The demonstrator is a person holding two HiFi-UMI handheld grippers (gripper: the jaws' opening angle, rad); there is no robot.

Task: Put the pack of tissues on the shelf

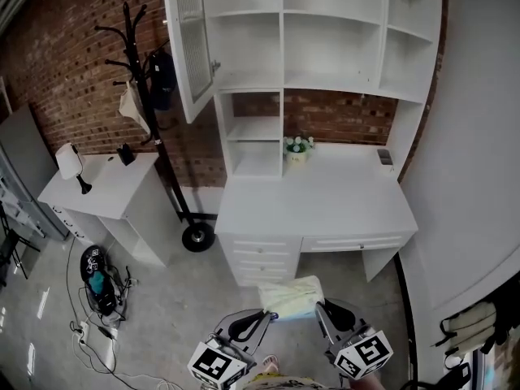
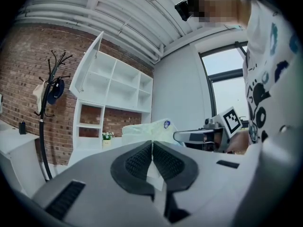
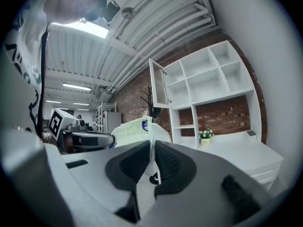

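Note:
A pale green pack of tissues [image 1: 291,296] hangs in the air in front of the white desk, held between both grippers. My left gripper [image 1: 270,316] is shut on the wrapper at its left end; in the left gripper view the pack [image 2: 147,130] rises just beyond the closed left gripper [image 2: 152,144]. My right gripper [image 1: 318,305] is shut on the wrapper at the right end, and the pack [image 3: 137,130] stands beyond the right gripper [image 3: 152,144]. The white shelf unit [image 1: 313,43] stands on the desk, its compartments bare.
The white desk [image 1: 321,197] carries a small flower pot [image 1: 297,149] and a remote [image 1: 385,157]. One cabinet door [image 1: 188,43] on the shelf stands open at the left. A coat rack [image 1: 150,96] and a white side table [image 1: 101,189] are further left. Cables lie on the floor.

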